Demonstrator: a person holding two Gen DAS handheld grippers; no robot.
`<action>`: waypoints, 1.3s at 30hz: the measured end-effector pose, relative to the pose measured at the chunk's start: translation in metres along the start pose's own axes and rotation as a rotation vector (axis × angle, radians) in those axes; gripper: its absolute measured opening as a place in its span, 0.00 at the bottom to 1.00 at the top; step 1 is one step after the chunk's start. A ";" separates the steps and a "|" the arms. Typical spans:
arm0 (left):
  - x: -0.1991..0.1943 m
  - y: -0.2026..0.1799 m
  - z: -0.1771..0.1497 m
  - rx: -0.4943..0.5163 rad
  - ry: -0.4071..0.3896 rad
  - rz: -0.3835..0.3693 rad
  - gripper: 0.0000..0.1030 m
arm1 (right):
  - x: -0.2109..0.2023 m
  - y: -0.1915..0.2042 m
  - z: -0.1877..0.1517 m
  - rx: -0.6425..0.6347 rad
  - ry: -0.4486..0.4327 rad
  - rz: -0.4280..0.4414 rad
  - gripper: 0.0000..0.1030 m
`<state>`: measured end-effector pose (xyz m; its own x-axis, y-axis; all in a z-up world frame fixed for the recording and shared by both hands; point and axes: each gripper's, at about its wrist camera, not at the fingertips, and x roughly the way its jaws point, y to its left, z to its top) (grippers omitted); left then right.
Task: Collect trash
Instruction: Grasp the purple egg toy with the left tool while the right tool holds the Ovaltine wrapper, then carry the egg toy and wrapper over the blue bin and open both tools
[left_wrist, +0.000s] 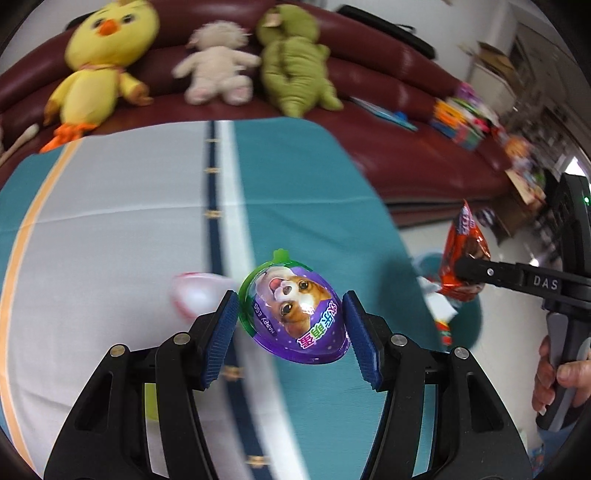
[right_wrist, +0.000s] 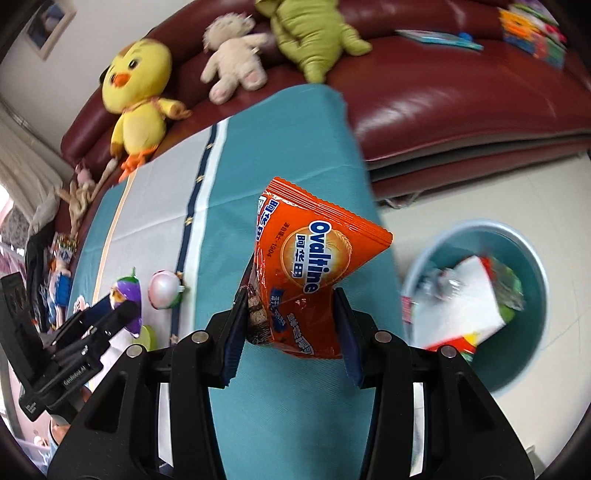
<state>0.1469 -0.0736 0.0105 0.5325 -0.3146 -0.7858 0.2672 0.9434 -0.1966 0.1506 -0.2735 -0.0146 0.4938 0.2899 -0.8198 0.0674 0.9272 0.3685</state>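
My left gripper (left_wrist: 290, 306) is shut on a purple egg-shaped toy package (left_wrist: 295, 314) with a puppy picture, held above the teal and white tablecloth (left_wrist: 110, 221). My right gripper (right_wrist: 290, 321) is shut on an orange Ovaltine sachet (right_wrist: 314, 266), lifted over the cloth's right edge. In the left wrist view the sachet (left_wrist: 463, 258) and the right gripper (left_wrist: 467, 267) show at the right, with a hand (left_wrist: 565, 376) on the handle. From the right wrist view the left gripper (right_wrist: 118, 308) with the purple package (right_wrist: 127, 295) appears at lower left. A blue basin (right_wrist: 517, 369) holding wrappers and paper sits on the floor at right.
A pink and white egg half (right_wrist: 164, 288) lies on the cloth, with a lime-green piece (right_wrist: 147, 336) nearby. A dark red sofa (right_wrist: 443, 92) behind the table carries a yellow chick (right_wrist: 136, 92), a cream plush (right_wrist: 232, 62), a green plush (right_wrist: 310, 33) and colourful books (right_wrist: 532, 33).
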 end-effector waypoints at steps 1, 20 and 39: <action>0.002 -0.011 0.000 0.018 0.003 -0.013 0.57 | -0.008 -0.012 -0.003 0.019 -0.010 -0.005 0.41; 0.065 -0.171 -0.008 0.257 0.123 -0.143 0.58 | -0.061 -0.170 -0.045 0.241 -0.069 -0.076 0.42; 0.110 -0.206 -0.008 0.312 0.210 -0.119 0.58 | -0.042 -0.227 -0.052 0.332 -0.042 -0.065 0.71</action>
<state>0.1438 -0.3019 -0.0403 0.3156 -0.3605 -0.8777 0.5658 0.8141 -0.1309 0.0697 -0.4838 -0.0865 0.5144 0.2161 -0.8299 0.3751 0.8135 0.4444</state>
